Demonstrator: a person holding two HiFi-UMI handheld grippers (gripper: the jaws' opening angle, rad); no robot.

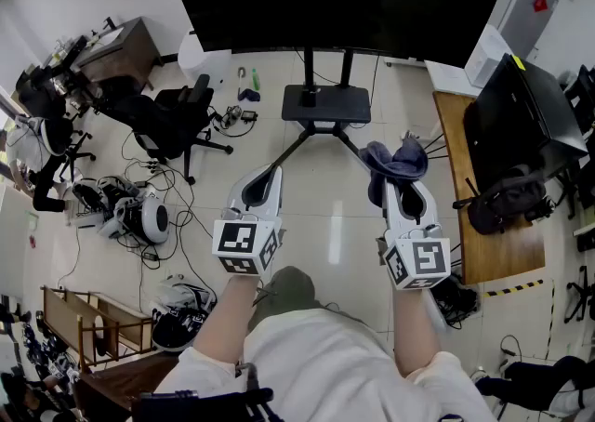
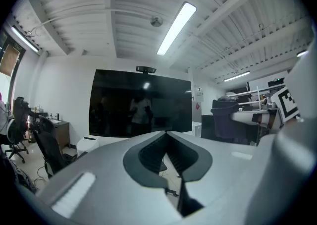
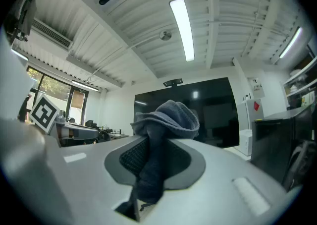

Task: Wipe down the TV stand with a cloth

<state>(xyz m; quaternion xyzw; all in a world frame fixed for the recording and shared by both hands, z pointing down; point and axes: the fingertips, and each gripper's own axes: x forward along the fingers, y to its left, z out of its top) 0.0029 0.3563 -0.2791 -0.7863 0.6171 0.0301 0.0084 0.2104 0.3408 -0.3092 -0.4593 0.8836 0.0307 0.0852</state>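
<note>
Left gripper: pinching fully shut, gripping nothing, pointing at 12.
Right gripper: clamping cloth, bunching over tips.
Stand: sitting at 12, well apart.

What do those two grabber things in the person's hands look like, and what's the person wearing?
Each is a smooth, pale grey-white plastic gripper, the left gripper and the right gripper alike, with two long jaws lined in dark ribbed padding. Near the hand each carries a white cube printed with black square markers. No cables show. The person wears a pale short-sleeved shirt.
</note>
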